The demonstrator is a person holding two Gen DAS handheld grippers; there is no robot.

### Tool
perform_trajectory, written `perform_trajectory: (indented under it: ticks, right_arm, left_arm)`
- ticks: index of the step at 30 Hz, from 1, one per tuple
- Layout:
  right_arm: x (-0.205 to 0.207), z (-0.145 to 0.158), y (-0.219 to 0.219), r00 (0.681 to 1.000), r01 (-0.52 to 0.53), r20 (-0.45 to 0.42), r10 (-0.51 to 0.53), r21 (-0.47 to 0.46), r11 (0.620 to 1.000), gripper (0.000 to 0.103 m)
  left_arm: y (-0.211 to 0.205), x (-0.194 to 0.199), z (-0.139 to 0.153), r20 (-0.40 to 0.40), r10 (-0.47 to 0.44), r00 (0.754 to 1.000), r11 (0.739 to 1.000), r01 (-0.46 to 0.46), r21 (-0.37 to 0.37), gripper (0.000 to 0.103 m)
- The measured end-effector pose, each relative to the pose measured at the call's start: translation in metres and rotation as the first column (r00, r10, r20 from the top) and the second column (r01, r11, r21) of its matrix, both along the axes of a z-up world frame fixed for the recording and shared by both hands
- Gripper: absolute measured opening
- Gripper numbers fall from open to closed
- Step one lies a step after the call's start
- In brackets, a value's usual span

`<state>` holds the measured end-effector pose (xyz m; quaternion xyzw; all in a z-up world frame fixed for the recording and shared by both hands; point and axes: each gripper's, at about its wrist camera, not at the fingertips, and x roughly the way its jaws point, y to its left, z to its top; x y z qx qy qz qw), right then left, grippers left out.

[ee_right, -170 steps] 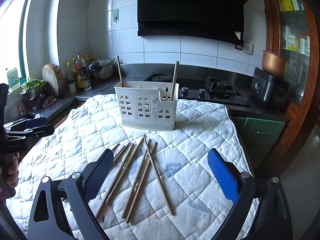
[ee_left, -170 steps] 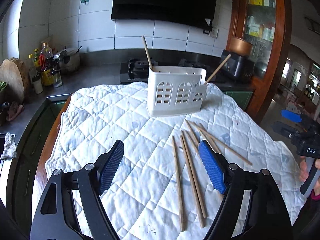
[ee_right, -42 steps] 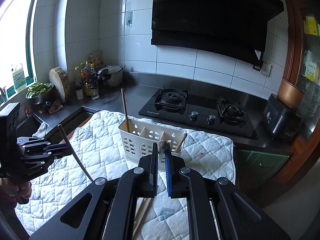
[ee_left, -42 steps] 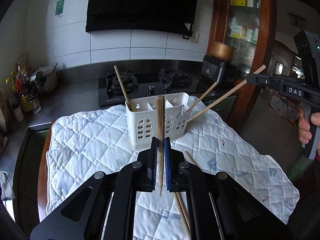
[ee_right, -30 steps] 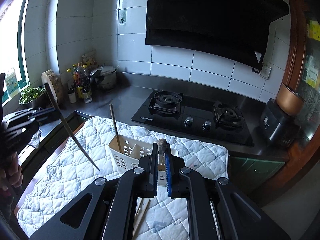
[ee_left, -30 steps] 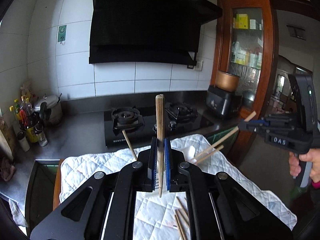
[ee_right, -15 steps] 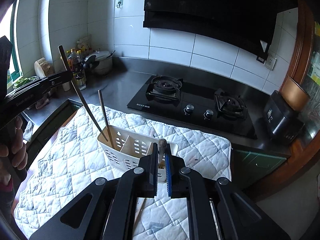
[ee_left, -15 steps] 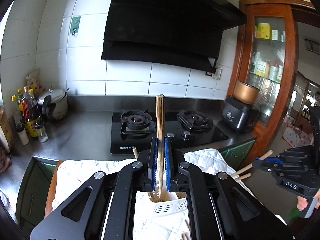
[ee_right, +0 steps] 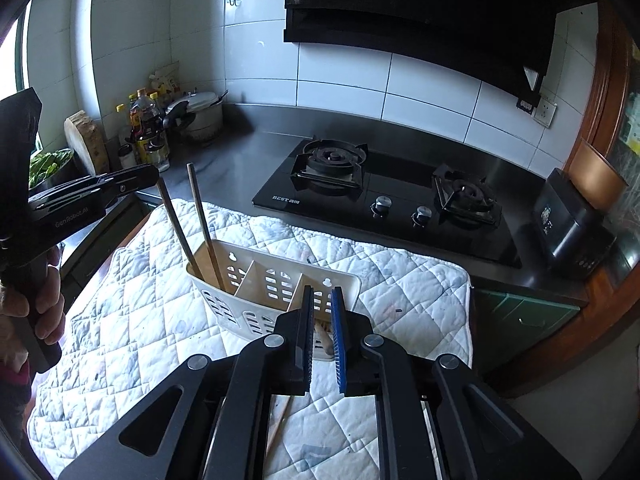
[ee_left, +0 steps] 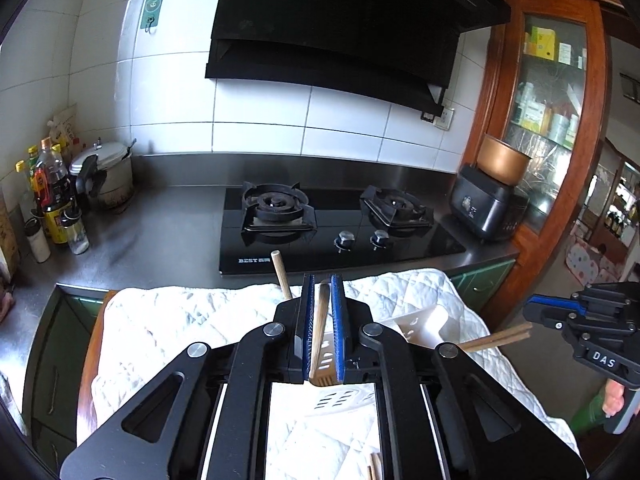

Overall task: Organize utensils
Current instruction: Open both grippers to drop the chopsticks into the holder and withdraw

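Tilting downward, both claws [ee_left: 320, 328] [ee_right: 321, 330] apparently release chopsticks [ee_left: 319, 320] into caddy [ee_right: 256, 280].

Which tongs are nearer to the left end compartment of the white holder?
Left. The left tongs hang just above that compartment; the right tongs, jaws opening, are over the holder's opposite end.

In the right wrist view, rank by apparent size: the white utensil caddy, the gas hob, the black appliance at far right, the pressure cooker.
1. gas hob
2. white utensil caddy, nearer the camera, so flattered
3. black appliance
4. pressure cooker

The last two are close; fisheye edge distortion makes their order unsure.
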<state>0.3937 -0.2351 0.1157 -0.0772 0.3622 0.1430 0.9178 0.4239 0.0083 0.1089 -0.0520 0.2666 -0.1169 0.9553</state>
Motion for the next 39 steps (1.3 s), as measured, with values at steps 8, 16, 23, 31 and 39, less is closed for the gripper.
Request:
perform_trajectory:
  ticks: [8,16,23,31,39]
  right_arm:
    - [-0.038,0.018,-0.017,0.995,0.027,0.092,-0.033,0.064,0.998,0.039]
    - [-0.108,-0.001,-0.023,0.986,0.047,0.155,-0.06,0.082,0.995,0.052]
    - [-0.162,-0.047,-0.024,0.987,0.067,0.141,-0.081,0.097,0.993,0.062]
    - [-0.201,-0.111,-0.016,0.99,0.103,0.084,-0.109,0.071,0.992,0.063]
    - [-0.219,-0.165,-0.007,0.99,0.134,0.027,-0.136,0.066,0.989,0.063]
  left_arm:
    - [0.004,-0.044,0.023,0.075,0.0,0.997,1.0,0.0,0.006,0.036]
    - [0.015,-0.12,0.019,0.096,-0.02,0.995,1.0,0.02,0.001,0.038]
    - [0.023,-0.175,-0.025,0.029,-0.033,0.999,0.999,0.033,-0.012,0.049]
    - [0.032,-0.22,-0.085,-0.055,-0.024,0.998,0.999,0.023,-0.03,0.054]
    - [0.03,-0.243,-0.125,-0.116,0.027,0.993,0.999,-0.024,0.024,0.056]
